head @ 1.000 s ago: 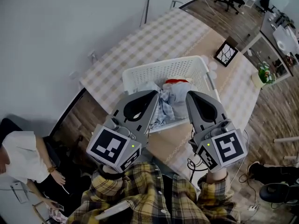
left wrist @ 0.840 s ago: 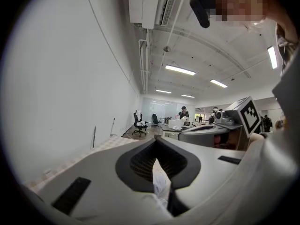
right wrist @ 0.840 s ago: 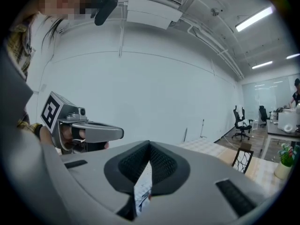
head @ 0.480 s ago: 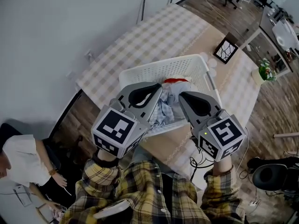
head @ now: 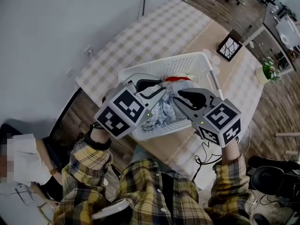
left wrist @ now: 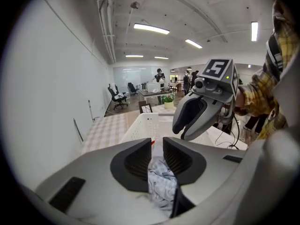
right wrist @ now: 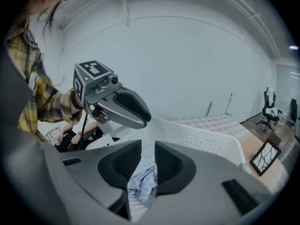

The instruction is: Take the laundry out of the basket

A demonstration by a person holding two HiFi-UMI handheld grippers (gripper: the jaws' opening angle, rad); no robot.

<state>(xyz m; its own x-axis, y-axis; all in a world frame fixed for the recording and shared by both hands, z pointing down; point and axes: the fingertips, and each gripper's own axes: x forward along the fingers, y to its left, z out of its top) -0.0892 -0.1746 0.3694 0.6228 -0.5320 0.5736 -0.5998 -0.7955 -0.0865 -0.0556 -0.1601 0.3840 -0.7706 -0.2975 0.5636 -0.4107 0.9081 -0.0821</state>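
From above, the left gripper (head: 157, 86) and right gripper (head: 178, 97) hover over the white basket (head: 154, 68), laundry (head: 164, 111) heaped inside. Their own cameras add this: jaws just parting, that laundry showing in each gap, unpinched.

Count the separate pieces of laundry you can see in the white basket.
2: a red piece by the far wall of the basket, and pale blue crumpled fabric in the middle. More may be hidden beneath.

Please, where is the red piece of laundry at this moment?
In the head view, the red piece of laundry lies inside the white basket, near its far wall, next to the pale blue clothes.
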